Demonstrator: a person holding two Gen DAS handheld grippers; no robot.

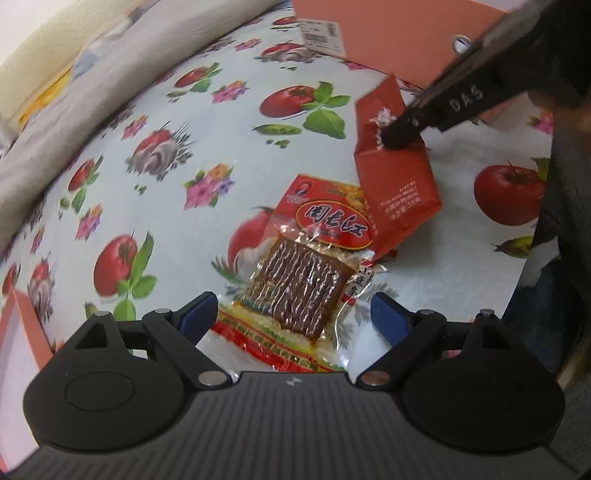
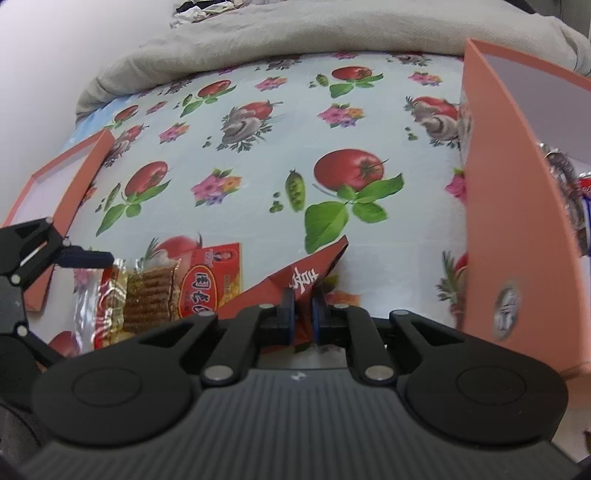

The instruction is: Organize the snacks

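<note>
A clear-windowed snack pack with brown strips and a red label [image 1: 306, 273] lies flat on the tomato-print tablecloth [image 1: 184, 110]. My left gripper [image 1: 291, 314] stands open just above its near end, one blue pad on each side, not touching. A plain red snack packet [image 1: 399, 192] overlaps the pack's far right corner. My right gripper [image 2: 303, 314] is shut on that red packet [image 2: 314, 269], pinching its edge between the pads. The left wrist view shows the right gripper's finger [image 1: 406, 129] pressed on the packet. The strip pack [image 2: 155, 291] shows at lower left in the right wrist view.
An orange box [image 2: 517, 206] stands open at the right with shiny wrappers inside. A second orange box or lid [image 2: 55, 192] lies at the left beside the left gripper's arm. A grey blanket [image 2: 295, 33] borders the table's far side. A person's dark clothing fills the right edge.
</note>
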